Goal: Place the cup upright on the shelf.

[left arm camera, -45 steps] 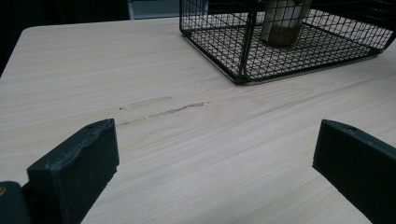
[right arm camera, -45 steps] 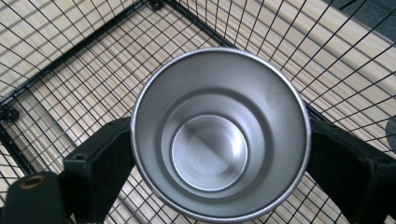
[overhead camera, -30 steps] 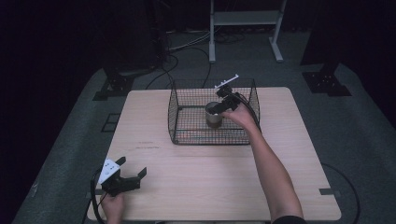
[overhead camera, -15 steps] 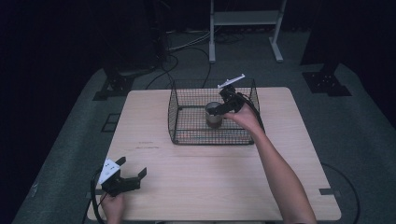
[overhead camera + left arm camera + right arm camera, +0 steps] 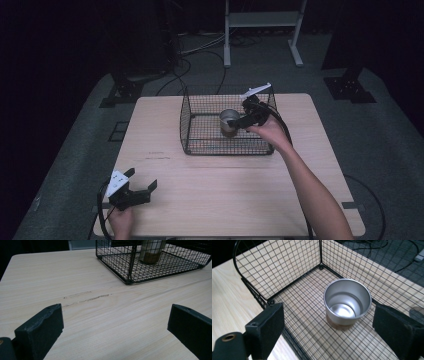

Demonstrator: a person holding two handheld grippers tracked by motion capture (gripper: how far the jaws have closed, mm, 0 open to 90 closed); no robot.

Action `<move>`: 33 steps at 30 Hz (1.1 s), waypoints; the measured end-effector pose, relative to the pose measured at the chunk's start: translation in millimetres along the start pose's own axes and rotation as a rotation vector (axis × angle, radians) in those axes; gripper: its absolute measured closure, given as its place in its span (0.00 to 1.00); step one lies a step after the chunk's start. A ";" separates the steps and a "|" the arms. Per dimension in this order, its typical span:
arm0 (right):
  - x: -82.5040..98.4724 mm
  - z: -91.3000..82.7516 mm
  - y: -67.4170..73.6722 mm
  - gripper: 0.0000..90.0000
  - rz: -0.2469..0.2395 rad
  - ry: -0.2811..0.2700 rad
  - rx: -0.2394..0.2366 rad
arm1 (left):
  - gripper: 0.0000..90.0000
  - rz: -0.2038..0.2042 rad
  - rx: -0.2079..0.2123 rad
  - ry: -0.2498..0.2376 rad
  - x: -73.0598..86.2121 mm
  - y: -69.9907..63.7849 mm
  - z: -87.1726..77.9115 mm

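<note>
Shiny brushed-metal cup [image 5: 347, 303], black wire-mesh basket [image 5: 287, 277], pale matt wood-grain table [image 5: 82, 315], matt black tool jaws

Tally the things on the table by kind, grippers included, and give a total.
Black wire-mesh basket: 1
Shiny round metal cup, standing upright in the basket: 1
Black two-jaw grippers, left and right, both with jaws apart: 2
Total: 4
</note>
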State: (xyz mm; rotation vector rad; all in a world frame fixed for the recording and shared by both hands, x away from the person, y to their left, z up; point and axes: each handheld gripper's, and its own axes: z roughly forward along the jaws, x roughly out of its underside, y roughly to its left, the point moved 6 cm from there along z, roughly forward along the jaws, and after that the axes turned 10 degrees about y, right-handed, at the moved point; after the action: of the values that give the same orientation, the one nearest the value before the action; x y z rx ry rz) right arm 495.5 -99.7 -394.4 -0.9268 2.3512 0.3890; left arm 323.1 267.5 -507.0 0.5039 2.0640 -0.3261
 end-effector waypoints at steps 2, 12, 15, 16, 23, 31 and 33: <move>5.5 -5.1 2.0 0.14 -0.003 0.001 0.003 | 0.00 -0.001 -0.001 0.000 0.0 -0.1 0.1; 26.6 -18.5 5.2 0.14 -0.015 -0.011 -0.007 | 0.00 0.001 -0.003 0.000 0.0 -0.5 0.2; 30.5 -21.6 8.2 0.14 -0.015 -0.015 -0.014 | 0.00 0.000 -0.003 0.001 0.1 -0.5 0.3; 34.6 -24.1 11.6 0.14 -0.019 -0.017 -0.025 | 0.00 0.000 -0.003 0.001 0.1 -0.5 0.3; 44.2 -31.2 19.8 0.14 -0.038 -0.024 -0.035 | 0.00 0.000 -0.004 0.002 0.1 -0.6 0.4; 58.2 -36.6 21.4 0.14 -0.034 -0.031 -0.049 | 0.00 0.002 -0.004 0.003 0.2 -0.6 0.3; 62.2 -37.7 21.2 0.14 -0.029 -0.033 -0.053 | 0.00 0.004 -0.004 0.003 0.2 -0.7 0.3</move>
State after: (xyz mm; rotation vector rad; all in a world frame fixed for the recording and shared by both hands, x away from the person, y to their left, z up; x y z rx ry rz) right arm 428.6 -134.5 -401.2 -0.9708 2.3050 0.4529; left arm 322.9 266.8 -507.3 0.5058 2.0664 -0.3190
